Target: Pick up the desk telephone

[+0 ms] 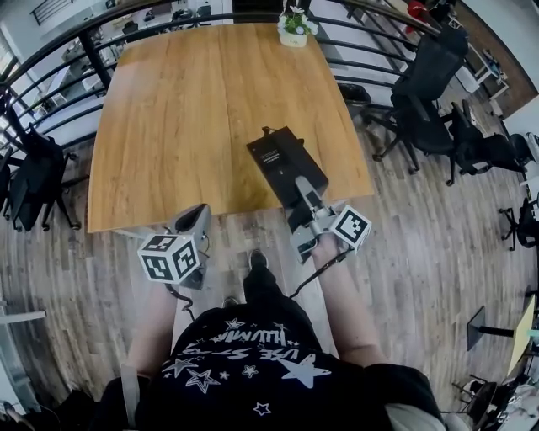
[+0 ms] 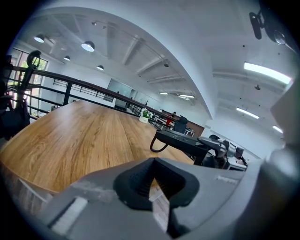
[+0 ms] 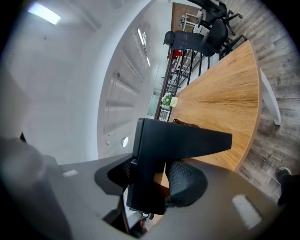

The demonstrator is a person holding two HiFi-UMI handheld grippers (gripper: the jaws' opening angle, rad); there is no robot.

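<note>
The black desk telephone [image 1: 282,160] is held above the near right corner of the wooden table [image 1: 185,109], tilted. My right gripper [image 1: 301,215] is shut on its near end. In the right gripper view the phone's body [image 3: 173,140] fills the gap between the two black pads [image 3: 187,180]. From the left gripper view the phone [image 2: 183,139] hangs clear of the tabletop with its coiled cord [image 2: 157,145] looping down. My left gripper [image 1: 195,220] is at the table's front edge, left of the phone, with its jaws together [image 2: 152,185] and nothing in them.
A small flower pot [image 1: 295,25] stands at the table's far edge. A black railing [image 1: 76,50] curves round the back. Black office chairs stand at the right [image 1: 429,93] and the left [image 1: 34,181]. The floor is grey wood planks.
</note>
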